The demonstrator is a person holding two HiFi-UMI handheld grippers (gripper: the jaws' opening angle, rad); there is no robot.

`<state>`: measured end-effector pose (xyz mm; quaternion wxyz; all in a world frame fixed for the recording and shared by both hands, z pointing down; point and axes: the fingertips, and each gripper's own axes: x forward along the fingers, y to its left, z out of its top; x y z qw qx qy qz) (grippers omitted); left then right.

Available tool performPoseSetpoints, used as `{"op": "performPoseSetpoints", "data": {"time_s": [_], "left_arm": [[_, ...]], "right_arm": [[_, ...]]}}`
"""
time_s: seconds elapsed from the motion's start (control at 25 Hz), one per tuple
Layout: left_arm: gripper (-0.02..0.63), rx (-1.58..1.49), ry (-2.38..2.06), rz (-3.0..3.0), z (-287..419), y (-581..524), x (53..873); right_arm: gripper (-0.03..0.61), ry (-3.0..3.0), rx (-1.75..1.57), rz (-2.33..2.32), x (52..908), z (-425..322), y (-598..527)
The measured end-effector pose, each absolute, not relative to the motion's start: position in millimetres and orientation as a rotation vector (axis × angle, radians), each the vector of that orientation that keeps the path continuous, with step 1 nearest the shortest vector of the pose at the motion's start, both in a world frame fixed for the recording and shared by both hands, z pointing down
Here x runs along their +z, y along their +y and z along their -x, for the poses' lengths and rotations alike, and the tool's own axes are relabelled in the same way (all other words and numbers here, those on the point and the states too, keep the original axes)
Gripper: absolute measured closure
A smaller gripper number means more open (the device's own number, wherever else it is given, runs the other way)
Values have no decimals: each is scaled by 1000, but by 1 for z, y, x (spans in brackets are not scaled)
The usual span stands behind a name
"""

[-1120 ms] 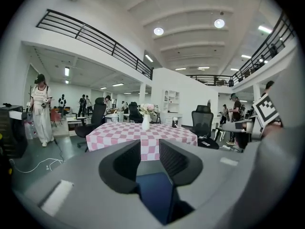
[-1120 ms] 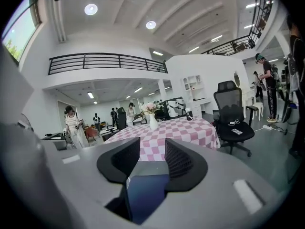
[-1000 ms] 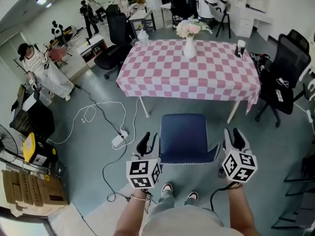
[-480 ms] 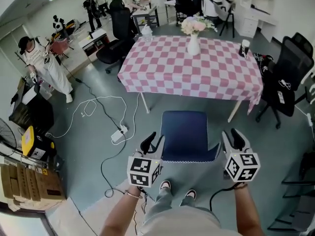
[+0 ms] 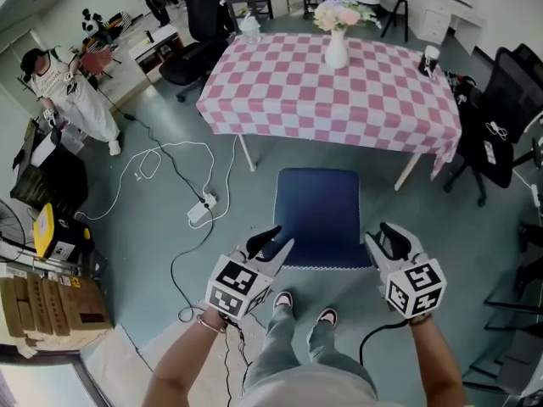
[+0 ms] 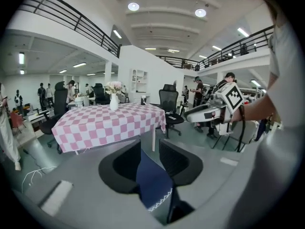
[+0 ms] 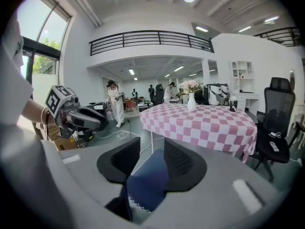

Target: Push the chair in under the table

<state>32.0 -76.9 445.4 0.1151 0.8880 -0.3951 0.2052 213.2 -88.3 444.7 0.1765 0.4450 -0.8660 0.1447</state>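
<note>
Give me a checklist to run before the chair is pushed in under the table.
1. Chair lined up between the table legs: ok.
2. Left gripper at the chair's near left corner, jaws open around its edge: ok.
3. Right gripper at the near right corner, jaws open: ok.
4. Firm contact with the chair: cannot tell.
5. Power strip on the floor, left of the chair's path: ok.
6. Vase upright, back from the near edge: ok.
</note>
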Motion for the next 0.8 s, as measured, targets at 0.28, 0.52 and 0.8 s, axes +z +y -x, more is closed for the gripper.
{"op": "performPoseSetpoints", "data": {"time_s": [0.28, 0.52, 0.8], "left_arm": [[483, 822, -836, -2727, -51, -51, 476], [480, 1019, -671, -2750, -54, -32, 516], [471, 1222, -546, -2753, -49, -20, 554]], "right_arm": [[426, -2464, 353, -838, 484, -184, -61], [426, -2424, 294, -574, 516, -175, -39], [426, -2315, 224, -388, 546, -181, -24]]}}
